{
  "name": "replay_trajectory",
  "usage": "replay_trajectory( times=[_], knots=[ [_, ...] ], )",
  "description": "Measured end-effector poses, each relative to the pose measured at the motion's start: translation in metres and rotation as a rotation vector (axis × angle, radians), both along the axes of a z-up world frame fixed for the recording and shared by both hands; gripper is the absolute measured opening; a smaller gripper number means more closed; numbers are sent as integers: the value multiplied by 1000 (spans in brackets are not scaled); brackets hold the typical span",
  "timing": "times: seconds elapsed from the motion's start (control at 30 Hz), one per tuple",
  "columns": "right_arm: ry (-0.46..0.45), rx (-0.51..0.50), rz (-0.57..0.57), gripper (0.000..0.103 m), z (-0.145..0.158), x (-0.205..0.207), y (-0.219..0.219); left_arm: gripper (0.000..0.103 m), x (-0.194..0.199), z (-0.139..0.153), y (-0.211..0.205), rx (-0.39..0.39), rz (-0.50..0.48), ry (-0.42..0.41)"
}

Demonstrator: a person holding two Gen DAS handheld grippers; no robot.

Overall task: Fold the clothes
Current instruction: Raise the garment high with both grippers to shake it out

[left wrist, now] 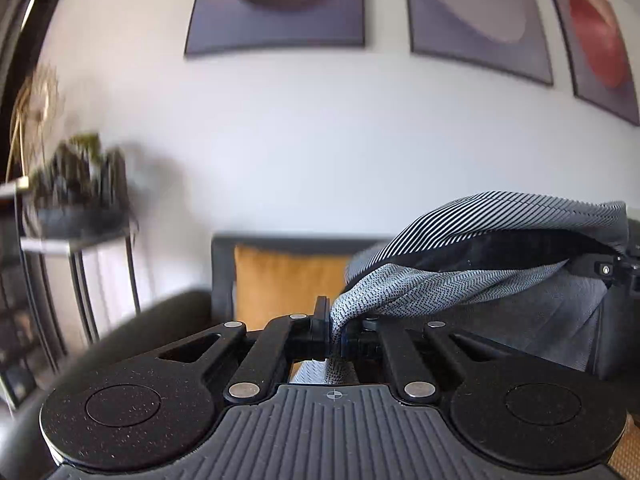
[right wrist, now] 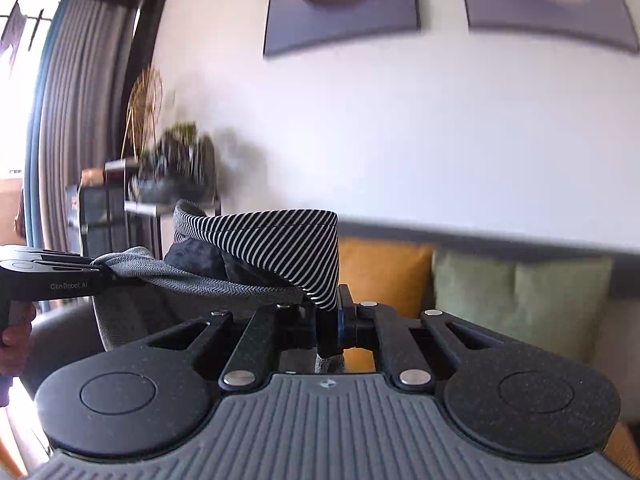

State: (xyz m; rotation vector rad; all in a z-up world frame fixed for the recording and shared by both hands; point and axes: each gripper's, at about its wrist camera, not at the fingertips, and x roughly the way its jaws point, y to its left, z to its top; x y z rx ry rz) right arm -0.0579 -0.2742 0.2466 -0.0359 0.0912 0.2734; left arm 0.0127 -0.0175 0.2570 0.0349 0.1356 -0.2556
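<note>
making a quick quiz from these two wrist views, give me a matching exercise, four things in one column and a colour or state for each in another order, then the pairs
Things:
1. garment
2. left cushion on the sofa
3. right cushion on the sofa
4. left gripper

Colour or state:
A. pale green
B. shut on cloth
C. mustard yellow
D. grey with a black-and-white striped band, held up off the sofa

Pairs: 1-D, 2-C, 3-A, 4-B

The right gripper is also shut on the garment, so the cloth hangs stretched between the two.
</note>
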Motion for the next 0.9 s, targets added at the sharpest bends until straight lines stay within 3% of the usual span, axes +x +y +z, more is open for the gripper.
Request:
replay_trajectory(
  times=[0.2,0.43,0.63,0.73,0.9],
  knots=[
    [-160,-13,-39,10,105,-32,-4,0,-31,98,-18,42,0,-165],
    [-268,-3,-66,10,168,-63,-15,0,-77,150,-41,88,-23,-297],
    [-320,16,-53,10,188,-79,-29,0,-99,163,-50,83,-58,-349],
    [-312,2,-66,9,181,-67,-31,1,-83,150,-55,104,-55,-337],
    [-201,5,-86,10,142,-11,-39,1,-15,98,-71,169,-46,-212]
  ],
)
